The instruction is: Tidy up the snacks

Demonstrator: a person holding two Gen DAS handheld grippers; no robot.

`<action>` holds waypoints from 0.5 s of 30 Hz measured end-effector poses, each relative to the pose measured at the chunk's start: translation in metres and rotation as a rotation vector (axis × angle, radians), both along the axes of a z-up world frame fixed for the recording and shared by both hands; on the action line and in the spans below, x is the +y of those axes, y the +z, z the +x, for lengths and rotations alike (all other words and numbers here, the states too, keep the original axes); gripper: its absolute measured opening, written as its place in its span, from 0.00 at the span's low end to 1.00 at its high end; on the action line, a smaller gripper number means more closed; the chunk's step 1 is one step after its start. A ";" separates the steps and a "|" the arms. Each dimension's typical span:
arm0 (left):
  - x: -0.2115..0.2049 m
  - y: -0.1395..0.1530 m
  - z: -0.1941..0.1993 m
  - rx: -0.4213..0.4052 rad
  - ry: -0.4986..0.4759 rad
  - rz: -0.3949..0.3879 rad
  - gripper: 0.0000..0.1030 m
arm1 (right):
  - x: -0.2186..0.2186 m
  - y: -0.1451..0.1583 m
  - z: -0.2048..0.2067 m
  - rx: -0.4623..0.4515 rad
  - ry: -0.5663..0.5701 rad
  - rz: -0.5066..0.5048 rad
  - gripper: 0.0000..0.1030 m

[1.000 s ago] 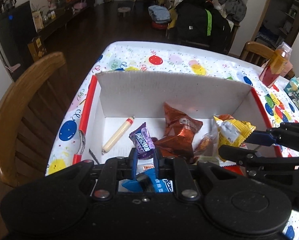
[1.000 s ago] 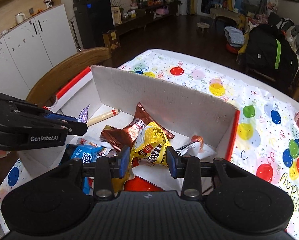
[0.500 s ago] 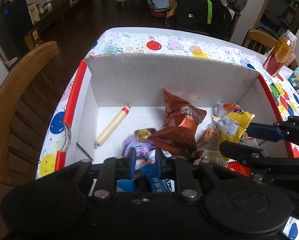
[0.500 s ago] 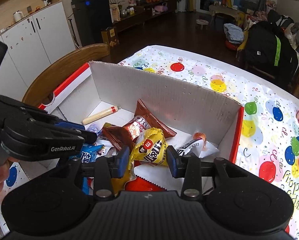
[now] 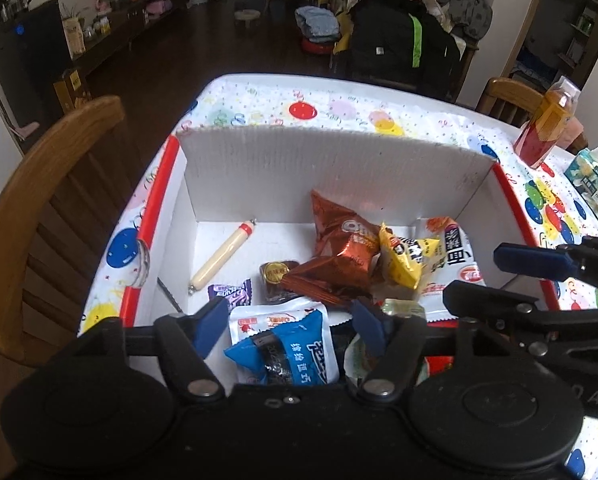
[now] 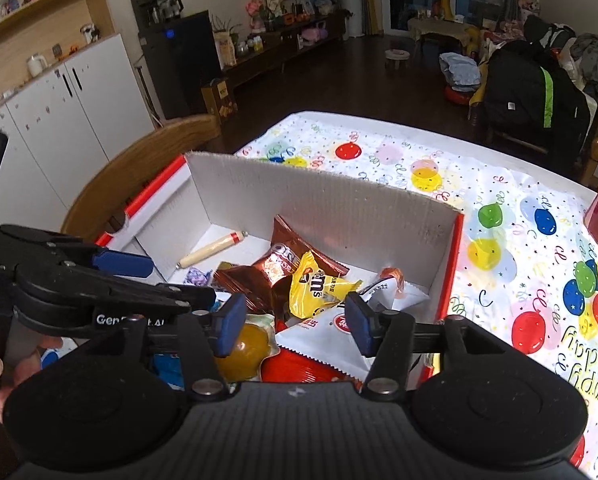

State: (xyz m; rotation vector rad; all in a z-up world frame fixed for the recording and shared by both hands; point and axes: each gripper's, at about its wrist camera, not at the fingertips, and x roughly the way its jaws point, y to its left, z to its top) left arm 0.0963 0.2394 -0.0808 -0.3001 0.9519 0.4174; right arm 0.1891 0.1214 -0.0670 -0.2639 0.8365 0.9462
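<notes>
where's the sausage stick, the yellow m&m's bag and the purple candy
sausage stick [image 5: 222, 257], left wrist view, mid-length.
yellow m&m's bag [image 6: 316, 289], right wrist view, printed front.
purple candy [image 5: 230, 293], left wrist view, wrapper centre.

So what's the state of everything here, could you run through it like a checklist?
Surface: table under a balloon-print cloth.
Job's things: white cardboard box holding a sausage stick, purple candy, brown packets, yellow candy bag, blue-and-white packet, white-and-red packet.
Clutter: orange-capped bottle and tissue pack on the table, outside the box.
Grippers: left claw open over the blue-and-white packet; right claw open, empty, above the box's near end.
Cables: nothing seen.
Surroundings: wooden chair beside the table; living room with cabinets and piled clothes beyond.
</notes>
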 end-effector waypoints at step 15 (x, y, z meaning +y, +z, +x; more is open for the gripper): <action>-0.034 0.054 -0.043 -0.168 -0.019 0.085 0.98 | -0.059 0.044 -0.025 -0.028 -0.018 0.122 0.80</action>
